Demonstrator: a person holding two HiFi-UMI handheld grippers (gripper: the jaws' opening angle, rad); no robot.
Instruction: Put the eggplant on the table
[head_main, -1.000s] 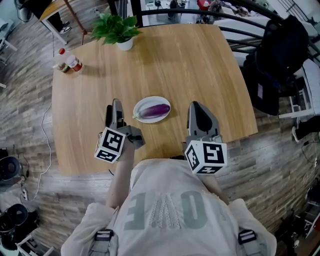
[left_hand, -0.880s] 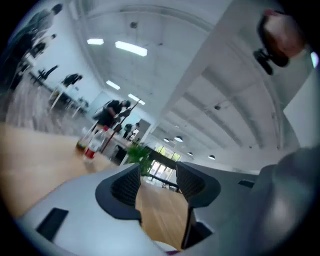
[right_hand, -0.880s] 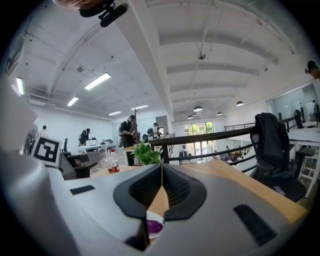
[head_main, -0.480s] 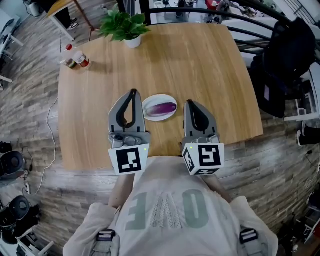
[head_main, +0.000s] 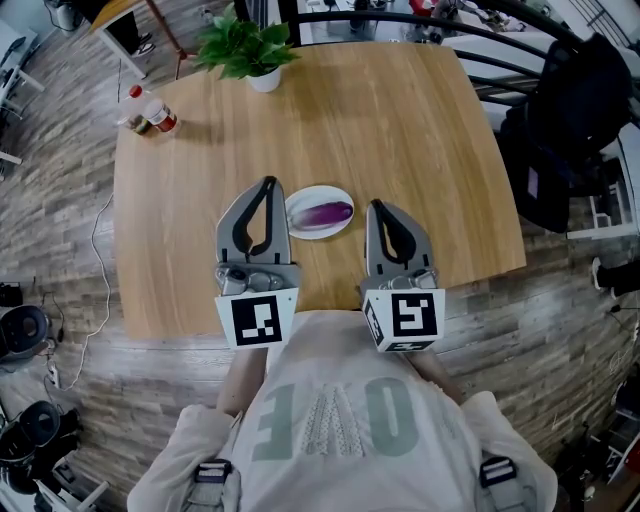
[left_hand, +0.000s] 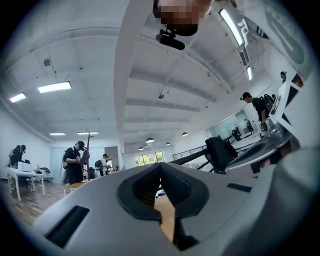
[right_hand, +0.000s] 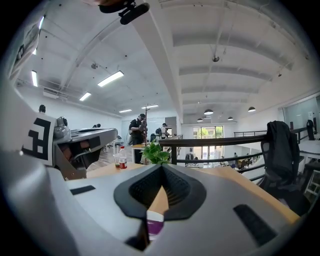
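Observation:
A purple eggplant (head_main: 326, 213) lies on a small white plate (head_main: 300, 218) near the front middle of the round-cornered wooden table (head_main: 400, 120). My left gripper (head_main: 266, 185) hovers just left of the plate, shut and empty, pointing away from me. On the plate's right, my right gripper (head_main: 376, 206) is likewise shut with nothing held. In the right gripper view a sliver of the eggplant (right_hand: 154, 228) and plate shows through the gap under the closed jaws. The left gripper view shows only a strip of table (left_hand: 167, 220) there.
A potted plant (head_main: 245, 50) stands at the table's far edge and bottles (head_main: 150, 115) at its far left corner. A black jacket on a chair (head_main: 565, 130) and a dark railing (head_main: 500, 60) are to the right. Several people stand in the background.
My left gripper has risen from low beside the plate, rolled upright and closed its jaws. The right gripper has barely shifted. The eggplant stays on the plate.

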